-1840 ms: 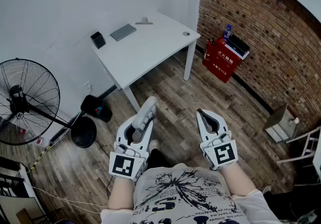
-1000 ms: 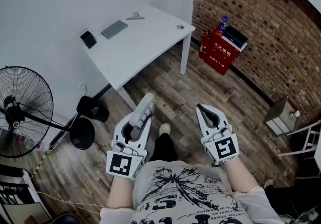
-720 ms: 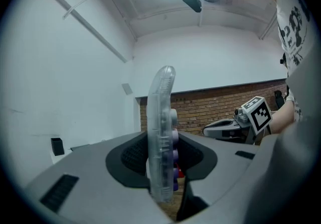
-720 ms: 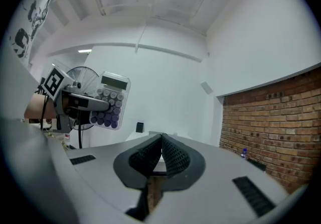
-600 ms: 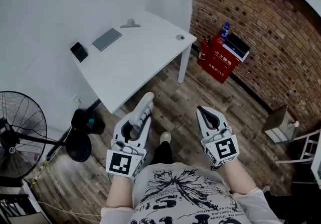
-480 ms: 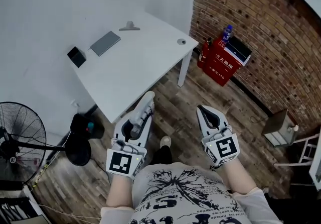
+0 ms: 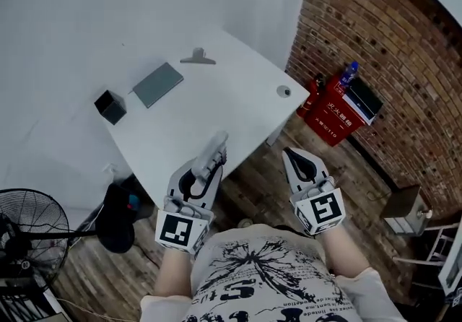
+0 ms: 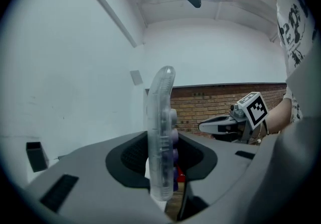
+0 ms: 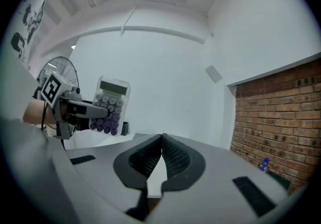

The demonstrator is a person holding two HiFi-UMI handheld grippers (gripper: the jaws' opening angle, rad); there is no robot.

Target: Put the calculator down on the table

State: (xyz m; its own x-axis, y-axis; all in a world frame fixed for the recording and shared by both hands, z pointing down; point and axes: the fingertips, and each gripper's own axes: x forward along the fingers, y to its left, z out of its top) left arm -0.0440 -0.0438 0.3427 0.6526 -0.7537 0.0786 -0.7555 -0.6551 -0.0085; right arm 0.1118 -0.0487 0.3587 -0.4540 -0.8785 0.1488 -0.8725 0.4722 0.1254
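Nearest are the person's printed shirt (image 7: 268, 279) and forearms, with a tool in each hand held out level over the plank floor (image 7: 268, 177). The left tool (image 7: 196, 182) is clamped on the calculator (image 7: 214, 151). Its pads press the lower part of the clear case, which stands on edge with its purple keys turned toward the right tool (image 7: 297, 160). The display end sticks out beyond the jaws. The right tool holds nothing, and its dark ribbed jaws are closed against each other.

The calculator is off the desk (image 7: 216, 107) and carried in the air. Seen from above, its far end overlaps the desk's near edge.

A flat grey slab (image 7: 158, 84) lies on the white desk, with a small black box (image 7: 110, 106) just to its left. A little grey item (image 7: 198, 58) sits by the far edge and a small round one (image 7: 284, 91) near the right corner.

A standing fan (image 7: 25, 241) is on the floor to the left. To the right, a red box (image 7: 330, 117) with a blue-capped bottle (image 7: 349, 72) on it stands against the brick wall (image 7: 393, 53).
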